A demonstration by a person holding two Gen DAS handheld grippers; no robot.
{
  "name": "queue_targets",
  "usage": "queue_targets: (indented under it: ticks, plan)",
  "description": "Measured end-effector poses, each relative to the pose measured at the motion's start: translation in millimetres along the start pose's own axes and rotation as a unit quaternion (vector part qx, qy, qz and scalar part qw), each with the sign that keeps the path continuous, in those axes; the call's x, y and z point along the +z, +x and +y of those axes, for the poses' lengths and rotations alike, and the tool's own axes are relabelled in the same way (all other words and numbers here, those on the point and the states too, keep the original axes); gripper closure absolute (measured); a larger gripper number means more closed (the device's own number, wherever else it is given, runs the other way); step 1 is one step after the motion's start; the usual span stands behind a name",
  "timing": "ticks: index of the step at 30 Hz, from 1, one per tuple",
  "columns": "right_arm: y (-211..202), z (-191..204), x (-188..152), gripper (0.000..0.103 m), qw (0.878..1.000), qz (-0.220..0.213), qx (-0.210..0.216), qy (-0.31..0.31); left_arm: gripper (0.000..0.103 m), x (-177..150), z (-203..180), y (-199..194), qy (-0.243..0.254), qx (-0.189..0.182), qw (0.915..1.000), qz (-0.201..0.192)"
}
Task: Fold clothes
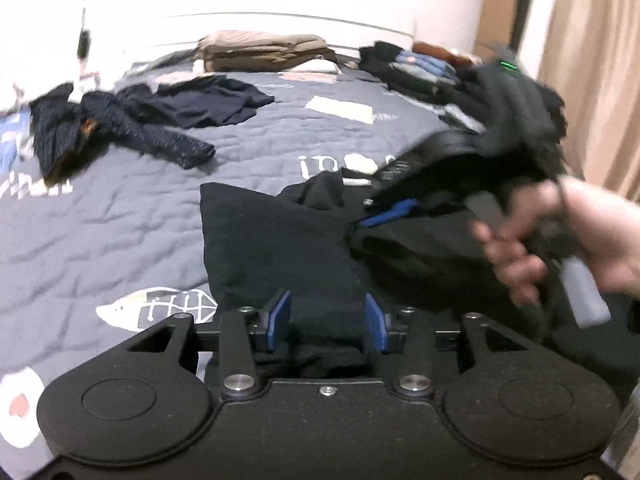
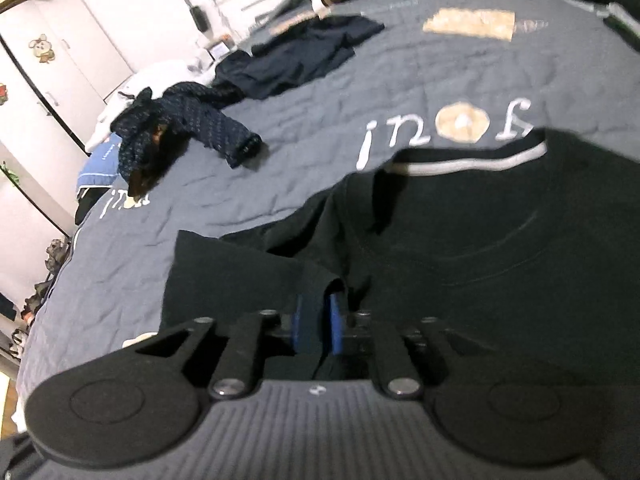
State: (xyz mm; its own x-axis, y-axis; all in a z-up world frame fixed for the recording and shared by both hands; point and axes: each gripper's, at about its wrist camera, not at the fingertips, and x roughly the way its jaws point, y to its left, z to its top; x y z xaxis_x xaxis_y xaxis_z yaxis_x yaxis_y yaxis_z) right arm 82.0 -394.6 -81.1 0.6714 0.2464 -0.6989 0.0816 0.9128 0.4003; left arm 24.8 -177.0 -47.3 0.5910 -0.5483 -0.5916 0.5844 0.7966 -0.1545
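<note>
My left tool (image 1: 327, 322) stands with its blue pads (image 1: 280, 316) apart, and the black cotton T-shirt (image 1: 280, 240) bunches loosely between them without being pinched. My right tool (image 2: 318, 328) has its pads narrowly apart with a fold of the same T-shirt (image 2: 480, 248) running between them; I cannot tell whether they press on it. In the left wrist view the right tool (image 1: 386, 216) reaches in from the right, blurred, with a hand (image 1: 560, 240) around its grip, and it blocks my sight of the shirt's far side. The T-shirt lies on the near part of the bed, its grey-striped collar (image 2: 472, 166) toward the far edge.

Further out, a crumpled dark navy speckled knit sweater (image 1: 120, 132) lies to the left, and a flat navy garment (image 1: 208, 104) sits just behind it. A tan folded stack (image 1: 264, 52) rests at the far edge, and a pile of dark and blue clothes (image 1: 420, 68) sits to its right.

All this lies on a grey-blue quilted bedspread (image 1: 100, 220) with white lettering and patches. White cabinets (image 2: 52, 60) stand at the left, beige curtains (image 1: 592, 60) at the right.
</note>
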Motion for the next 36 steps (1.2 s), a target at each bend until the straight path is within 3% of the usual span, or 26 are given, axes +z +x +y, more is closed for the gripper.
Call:
queue_targets:
  ticks: [2,5,15,23,29,36]
  plan:
    - [-17,-2,-5,0.073,1.0,-0.015,-0.006,-0.009,0.06,2,0,-2,-0.018,-0.018,0.9996,-0.009]
    - [-42,-10,-15,0.072,0.999,-0.036,-0.027,-0.02,0.049,3,-3,-5,-0.032,-0.042,0.9985,-0.017]
    - [-119,-73,-51,0.072,0.991,-0.078,-0.108,0.008,0.044,3,-31,10,-0.028,-0.085,0.9959,-0.018]
    - [-170,-128,-64,0.065,0.981,-0.116,-0.137,0.072,0.042,3,-57,23,-0.057,-0.139,0.9885,-0.017]
    - [-195,-165,-71,0.063,0.973,-0.134,-0.161,0.1,0.041,-1,-80,31,-0.038,-0.146,0.9885,-0.009]
    - [-209,-189,-88,0.06,0.967,-0.126,-0.211,0.061,0.04,-9,-101,35,-0.005,-0.146,0.9893,-0.002]
